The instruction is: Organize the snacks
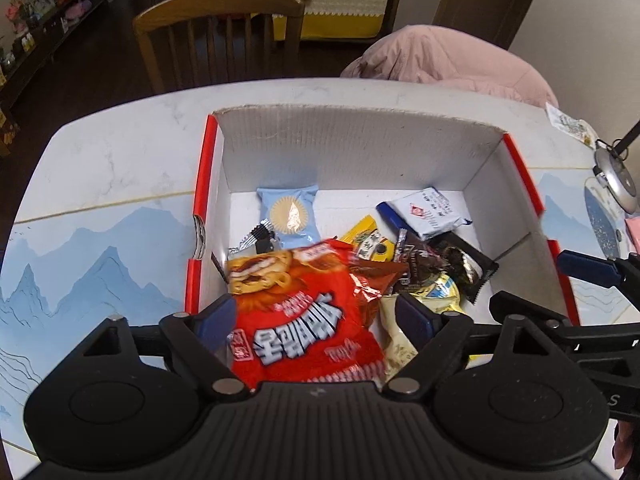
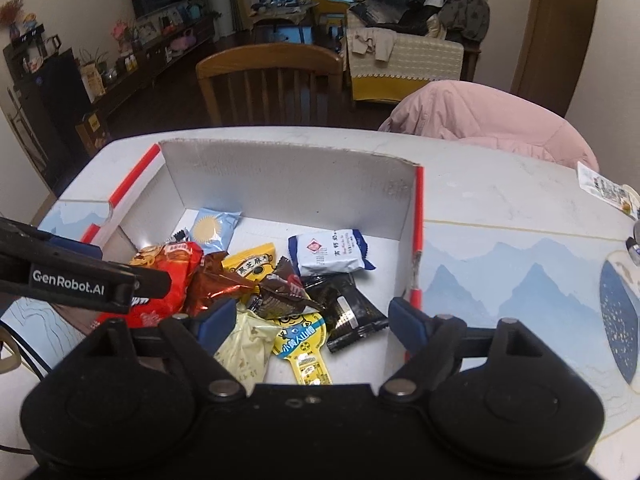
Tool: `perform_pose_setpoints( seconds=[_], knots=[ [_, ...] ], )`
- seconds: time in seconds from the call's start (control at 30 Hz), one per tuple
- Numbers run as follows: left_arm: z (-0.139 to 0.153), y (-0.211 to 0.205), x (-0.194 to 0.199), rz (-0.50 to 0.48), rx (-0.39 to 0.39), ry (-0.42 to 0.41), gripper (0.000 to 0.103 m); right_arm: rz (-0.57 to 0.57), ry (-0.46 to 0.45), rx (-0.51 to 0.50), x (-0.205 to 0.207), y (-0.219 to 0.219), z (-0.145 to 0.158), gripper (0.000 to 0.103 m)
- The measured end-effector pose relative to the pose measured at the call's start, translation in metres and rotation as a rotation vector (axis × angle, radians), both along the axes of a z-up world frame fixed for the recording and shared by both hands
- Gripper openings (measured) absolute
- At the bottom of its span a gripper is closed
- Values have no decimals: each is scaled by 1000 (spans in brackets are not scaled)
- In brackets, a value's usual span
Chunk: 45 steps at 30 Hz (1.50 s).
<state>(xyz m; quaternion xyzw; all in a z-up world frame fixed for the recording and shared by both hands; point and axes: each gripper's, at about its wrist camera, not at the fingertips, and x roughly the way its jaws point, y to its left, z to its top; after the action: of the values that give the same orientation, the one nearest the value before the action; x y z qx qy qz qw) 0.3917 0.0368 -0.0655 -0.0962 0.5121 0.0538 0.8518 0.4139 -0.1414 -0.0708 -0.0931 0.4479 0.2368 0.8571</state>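
A white cardboard box with red edges (image 1: 360, 148) (image 2: 288, 176) stands on the table and holds several snack packets. A large red snack bag (image 1: 308, 320) (image 2: 168, 276) lies at the box's near left, between the fingers of my left gripper (image 1: 320, 320), which is open around it without pinching. A light blue packet (image 1: 290, 216) (image 2: 212, 230), a white and blue packet (image 1: 432, 212) (image 2: 332, 256), a black packet (image 2: 348, 312) and a yellow packet (image 2: 300, 340) lie inside. My right gripper (image 2: 312, 320) is open and empty above the box's near right part.
The marble table (image 1: 120, 152) has a blue mountain-pattern mat (image 2: 500, 272). A small snack packet (image 2: 608, 190) (image 1: 568, 124) lies at the far right edge. A wooden chair (image 2: 272, 80) and a pink jacket (image 2: 480, 116) stand behind the table.
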Motion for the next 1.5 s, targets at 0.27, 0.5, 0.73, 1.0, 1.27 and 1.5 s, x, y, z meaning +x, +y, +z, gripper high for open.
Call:
perform_pose_setpoints(
  seconds=[0.27, 0.5, 0.73, 1.0, 1.27, 1.5],
  knots=[
    [20, -10, -27, -28, 17, -65, 89, -10, -33, 75, -25, -17, 25, 88],
    [50, -21, -64, -62, 40, -168, 89, -25, -69, 155, -49, -31, 48, 92],
    [74, -25, -100, -77, 12, -248, 90, -19, -124, 209, -76, -37, 67, 93],
    [99, -24, -139, -53, -7, -342, 102, -1, -199, 267, -112, -44, 85, 101],
    [108, -24, -171, -43, 8, -384, 102, -3, -262, 312, -143, -51, 100, 103],
    [109, -24, -193, -38, -1, -382, 102, -11, -313, 339, -165, -49, 103, 103]
  ],
)
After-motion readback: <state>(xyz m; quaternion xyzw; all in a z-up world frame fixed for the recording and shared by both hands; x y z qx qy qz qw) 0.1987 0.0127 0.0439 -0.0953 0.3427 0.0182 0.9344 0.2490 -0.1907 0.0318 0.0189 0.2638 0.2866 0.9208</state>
